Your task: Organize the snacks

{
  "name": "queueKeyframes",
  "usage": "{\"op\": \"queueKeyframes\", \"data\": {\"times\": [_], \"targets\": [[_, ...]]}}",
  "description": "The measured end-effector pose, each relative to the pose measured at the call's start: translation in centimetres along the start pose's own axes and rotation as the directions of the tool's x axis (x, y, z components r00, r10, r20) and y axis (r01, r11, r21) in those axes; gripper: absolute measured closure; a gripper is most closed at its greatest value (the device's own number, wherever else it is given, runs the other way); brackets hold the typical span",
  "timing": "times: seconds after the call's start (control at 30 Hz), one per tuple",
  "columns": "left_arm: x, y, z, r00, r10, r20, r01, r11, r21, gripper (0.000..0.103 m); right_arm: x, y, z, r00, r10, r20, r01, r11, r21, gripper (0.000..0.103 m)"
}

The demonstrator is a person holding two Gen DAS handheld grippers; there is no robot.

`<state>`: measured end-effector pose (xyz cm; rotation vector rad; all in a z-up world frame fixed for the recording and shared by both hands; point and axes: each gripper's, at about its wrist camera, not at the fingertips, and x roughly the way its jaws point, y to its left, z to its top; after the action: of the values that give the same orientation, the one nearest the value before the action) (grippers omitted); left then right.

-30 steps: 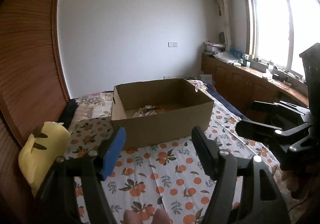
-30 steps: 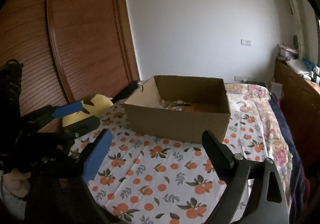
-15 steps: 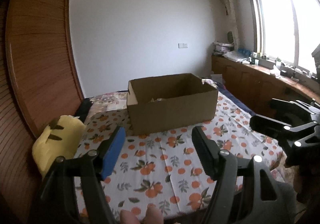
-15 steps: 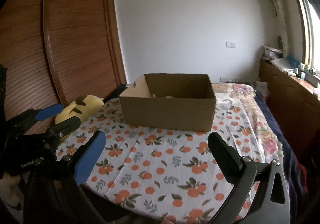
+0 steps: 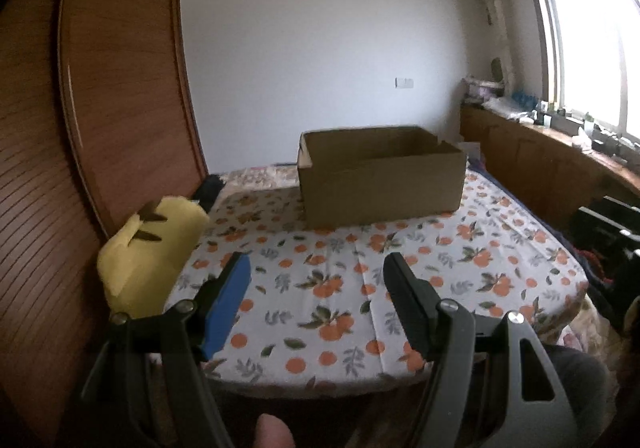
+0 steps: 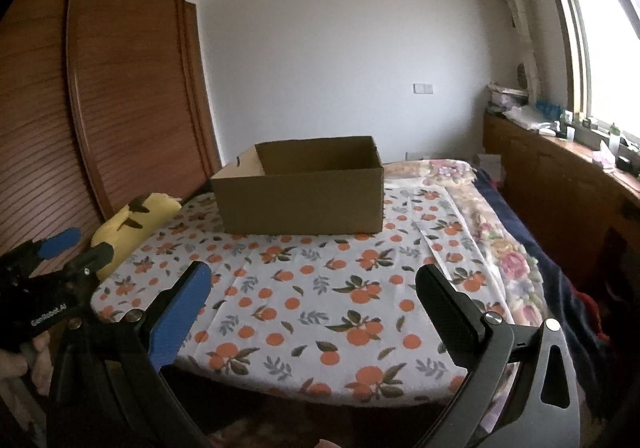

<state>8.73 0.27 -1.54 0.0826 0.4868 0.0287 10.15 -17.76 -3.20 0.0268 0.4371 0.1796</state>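
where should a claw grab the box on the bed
Pinch the near wall's top rim of the box, coming from the foot of the bed with one finger inside. The top is open and the wall is thin and upright; the box looks too wide to span.

Lit by daylight from the window (image 5: 592, 47) at 3 o'clock, blown out to white glare. Dim toward the wardrobe (image 6: 120, 87) at 9 o'clock. Slightly soft throughout, strongly bowed by fisheye distortion, black at the corners.
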Motion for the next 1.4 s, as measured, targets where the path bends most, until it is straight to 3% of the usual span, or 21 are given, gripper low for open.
{"op": "queueKeyframes", "data": {"times": [0.53,1.4], "targets": [[-0.3,-0.3,-2.2,1.0,-0.021,-0.002,0.021,1.0,-0.015,0.033,-0.4,-0.4,-3.1,0.997,-0.069,-0.016,0.069,0.998,-0.013,0.0],[-1.0,-0.4,-2.0,0.999,-0.027,0.024,0.027,1.0,0.006,0.033,-0.7,-1.1,-2.9,0.996,-0.09,0.0,0.09,0.996,0.002,0.0]]}}
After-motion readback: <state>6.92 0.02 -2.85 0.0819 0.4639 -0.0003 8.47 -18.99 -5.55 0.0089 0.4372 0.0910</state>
